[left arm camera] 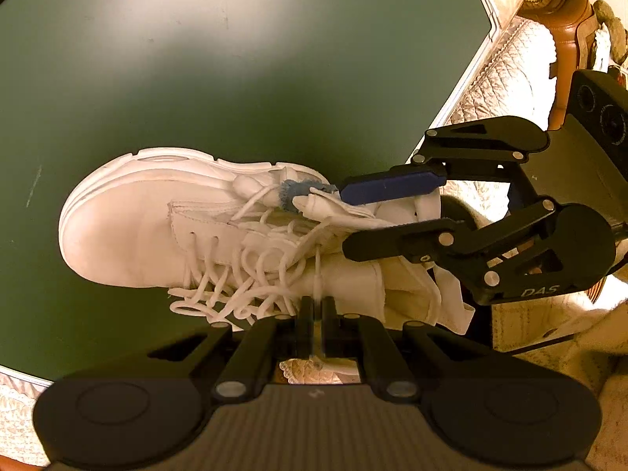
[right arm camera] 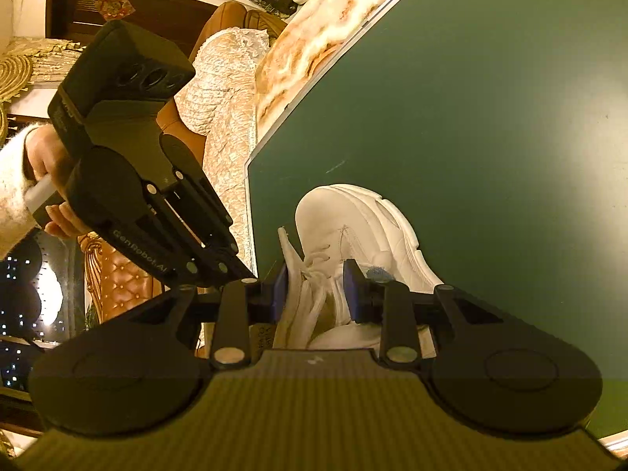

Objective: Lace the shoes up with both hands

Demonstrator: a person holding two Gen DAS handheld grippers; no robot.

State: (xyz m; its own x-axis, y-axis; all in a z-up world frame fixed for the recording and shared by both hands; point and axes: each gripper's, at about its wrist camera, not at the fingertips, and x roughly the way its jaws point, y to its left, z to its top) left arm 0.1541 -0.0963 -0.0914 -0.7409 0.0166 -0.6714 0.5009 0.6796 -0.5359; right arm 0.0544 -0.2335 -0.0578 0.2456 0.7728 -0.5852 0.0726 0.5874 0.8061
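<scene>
A white shoe [left arm camera: 157, 227] lies on its side on the green counter [left arm camera: 235, 59], near its edge, laces [left arm camera: 243, 274] tangled loose. The left hand-held gripper [left arm camera: 314, 310] is pinched on one lace strand. The right hand-held gripper [left arm camera: 345, 216] stands spread around the shoe's collar, beside a blue fabric tab [left arm camera: 290, 194]. An upholstered chair [right arm camera: 219, 90] stands beyond the counter.

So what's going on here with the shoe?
A person is lacing a white chunky-soled sneaker lying on a dark green table. The left gripper is pinched shut on a white shoelace strand. The right gripper is open, its fingers straddling the shoe's collar. The laces look loose.
</scene>
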